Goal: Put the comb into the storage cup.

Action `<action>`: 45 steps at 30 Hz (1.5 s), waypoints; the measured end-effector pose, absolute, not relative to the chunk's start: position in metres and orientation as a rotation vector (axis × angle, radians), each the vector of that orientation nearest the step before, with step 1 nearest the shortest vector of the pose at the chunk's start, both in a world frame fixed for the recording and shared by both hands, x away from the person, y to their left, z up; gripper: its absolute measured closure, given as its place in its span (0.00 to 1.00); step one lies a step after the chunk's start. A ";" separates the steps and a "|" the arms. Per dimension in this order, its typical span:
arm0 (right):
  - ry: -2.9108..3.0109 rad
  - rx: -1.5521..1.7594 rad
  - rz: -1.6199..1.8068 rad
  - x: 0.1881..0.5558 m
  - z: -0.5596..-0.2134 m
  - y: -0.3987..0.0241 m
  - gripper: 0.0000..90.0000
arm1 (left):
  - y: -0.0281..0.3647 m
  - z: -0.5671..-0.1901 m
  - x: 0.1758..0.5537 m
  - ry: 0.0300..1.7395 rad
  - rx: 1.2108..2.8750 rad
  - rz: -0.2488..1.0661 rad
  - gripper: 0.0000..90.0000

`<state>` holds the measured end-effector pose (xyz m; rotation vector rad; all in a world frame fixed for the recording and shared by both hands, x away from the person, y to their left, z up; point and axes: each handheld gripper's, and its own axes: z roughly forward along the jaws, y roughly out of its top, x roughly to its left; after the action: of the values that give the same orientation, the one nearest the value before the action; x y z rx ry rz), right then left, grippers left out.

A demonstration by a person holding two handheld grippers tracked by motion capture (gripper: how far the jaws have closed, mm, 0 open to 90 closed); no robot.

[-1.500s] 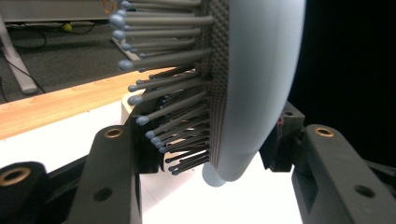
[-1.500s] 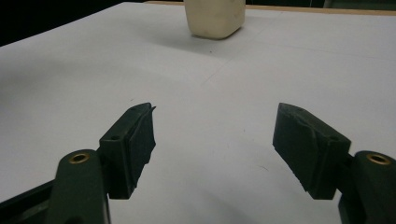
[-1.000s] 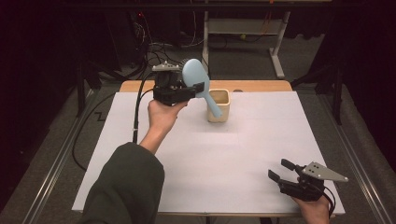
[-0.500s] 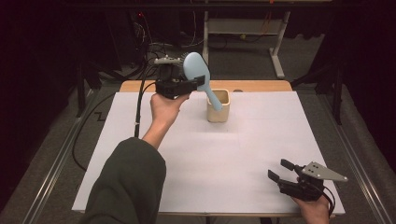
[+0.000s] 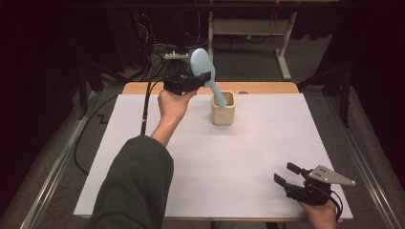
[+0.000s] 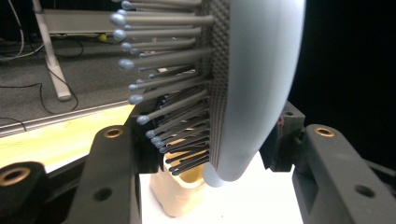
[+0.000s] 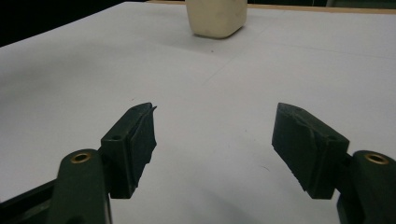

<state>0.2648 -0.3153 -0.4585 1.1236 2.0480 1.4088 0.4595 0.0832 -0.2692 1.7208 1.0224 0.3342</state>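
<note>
Pale-blue brush (image 5: 203,67) is clenched at its head by the left hand-held gripper (image 5: 198,81), handle tip in the cup (image 5: 223,109) at the surface's (image 5: 248,152) far side. Tilting could tip the cup. Right hand-held gripper (image 5: 285,174) rests released, near right.

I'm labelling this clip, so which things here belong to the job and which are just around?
In the job:
- blue hairbrush
- beige cup
- left claw, shut on the brush

Just around:
- right claw, open, idle
- metal stand behind the table
</note>
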 end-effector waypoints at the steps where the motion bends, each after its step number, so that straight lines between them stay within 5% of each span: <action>1: 2.048 1.127 1.410 0.265 -0.458 -0.315 0.34 | 0.083 -0.269 0.461 1.025 1.719 0.337 0.57; 45: 2.051 1.108 1.410 0.265 -0.458 -0.314 0.34 | 0.059 -0.303 0.490 1.108 1.755 0.363 0.56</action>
<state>0.2647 -0.3143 -0.4585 1.1084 2.0508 1.4101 0.4905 0.0593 -0.3027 1.7553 1.1084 0.3633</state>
